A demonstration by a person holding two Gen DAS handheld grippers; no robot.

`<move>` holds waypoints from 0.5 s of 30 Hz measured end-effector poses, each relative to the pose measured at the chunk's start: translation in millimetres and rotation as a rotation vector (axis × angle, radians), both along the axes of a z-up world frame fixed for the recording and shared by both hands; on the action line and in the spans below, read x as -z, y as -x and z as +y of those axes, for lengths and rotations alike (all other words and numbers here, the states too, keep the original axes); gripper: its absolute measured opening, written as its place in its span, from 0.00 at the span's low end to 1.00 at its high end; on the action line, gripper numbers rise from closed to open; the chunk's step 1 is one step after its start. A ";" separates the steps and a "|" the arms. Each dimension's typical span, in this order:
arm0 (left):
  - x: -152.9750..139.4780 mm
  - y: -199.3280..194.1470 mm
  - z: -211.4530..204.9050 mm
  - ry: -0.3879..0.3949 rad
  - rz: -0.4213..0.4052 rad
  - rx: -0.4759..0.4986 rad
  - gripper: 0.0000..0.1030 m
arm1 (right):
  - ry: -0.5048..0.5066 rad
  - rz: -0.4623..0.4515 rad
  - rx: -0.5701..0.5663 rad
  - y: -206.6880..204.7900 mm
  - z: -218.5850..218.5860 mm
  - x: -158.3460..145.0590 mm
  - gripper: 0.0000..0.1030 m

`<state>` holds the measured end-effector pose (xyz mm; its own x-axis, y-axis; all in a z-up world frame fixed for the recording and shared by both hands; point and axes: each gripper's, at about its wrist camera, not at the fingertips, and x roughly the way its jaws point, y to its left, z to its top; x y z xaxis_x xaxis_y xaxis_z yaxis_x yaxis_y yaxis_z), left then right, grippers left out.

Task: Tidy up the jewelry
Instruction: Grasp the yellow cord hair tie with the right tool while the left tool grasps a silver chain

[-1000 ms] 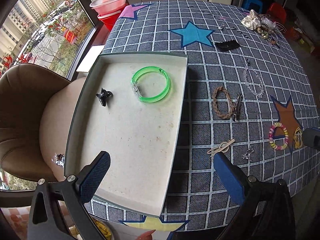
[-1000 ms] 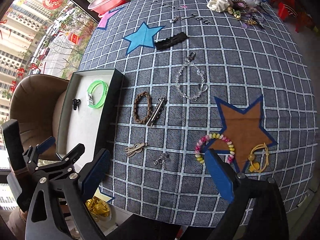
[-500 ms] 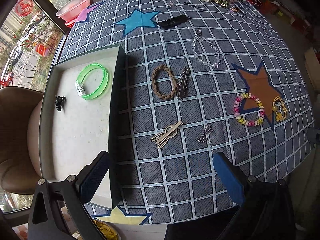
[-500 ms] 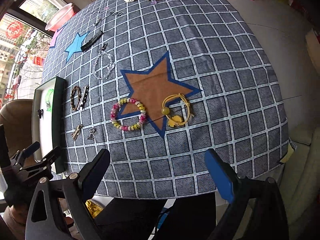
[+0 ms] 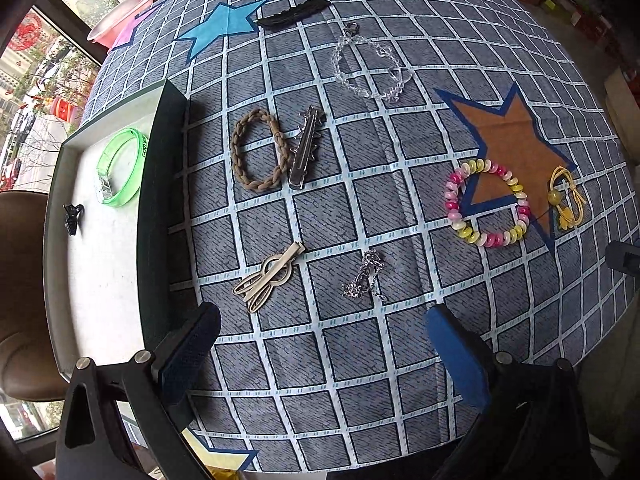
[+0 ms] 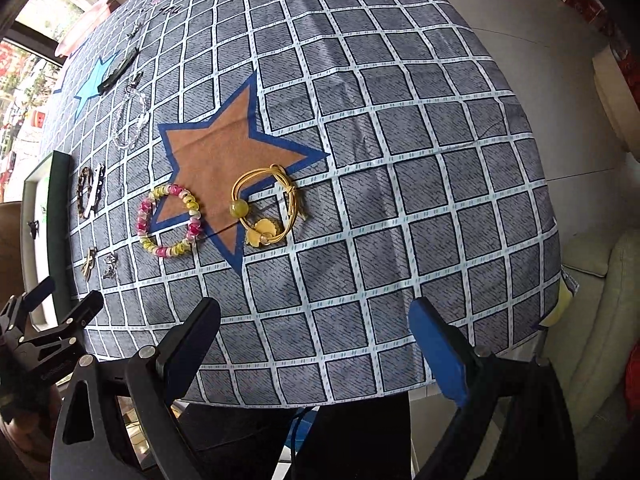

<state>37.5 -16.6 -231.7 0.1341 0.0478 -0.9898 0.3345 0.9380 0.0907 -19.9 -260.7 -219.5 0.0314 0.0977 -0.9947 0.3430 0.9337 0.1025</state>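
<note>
Far left, the tray (image 5: 154, 184) sits at the bench edge with the green bangle (image 5: 120, 168) and a small black clip (image 5: 72, 218) already in it. A second ago the left gripper (image 5: 320, 344) was looking straight down on that tray; now it's swung right over the cloth (image 5: 420, 128), fingers wide apart and empty. So I'd guess the drop-off is done and it's hunting for the next piece.

Just right of the tray: braided band (image 5: 256, 152) touching a metal clip (image 5: 304, 148), and nearer, a beige clip (image 5: 268, 276) beside a little chain (image 5: 364, 276). Further right is the bead bracelet (image 6: 170, 220), then the yellow cord bracelet (image 6: 266, 208) on the brown star (image 6: 216, 152).

The right gripper (image 6: 316, 344) has swung right too, fingers apart, nothing held, roughly lined up with the cord bracelet. Lots left to move.
</note>
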 end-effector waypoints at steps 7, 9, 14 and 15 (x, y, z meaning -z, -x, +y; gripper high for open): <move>19.1 -1.3 -11.3 -0.010 0.020 -0.013 0.89 | 0.041 0.022 -0.029 -20.6 -5.7 23.8 0.93; 22.4 -0.2 -12.9 -0.009 0.017 -0.023 0.89 | 0.048 0.023 -0.052 -26.2 -3.0 30.3 0.93; 28.5 1.8 -15.7 0.012 0.019 -0.063 0.89 | 0.069 0.027 -0.103 -39.9 8.5 46.1 0.93; 28.6 1.6 -15.8 0.016 0.018 -0.070 0.89 | 0.074 0.027 -0.116 -42.4 11.8 49.2 0.93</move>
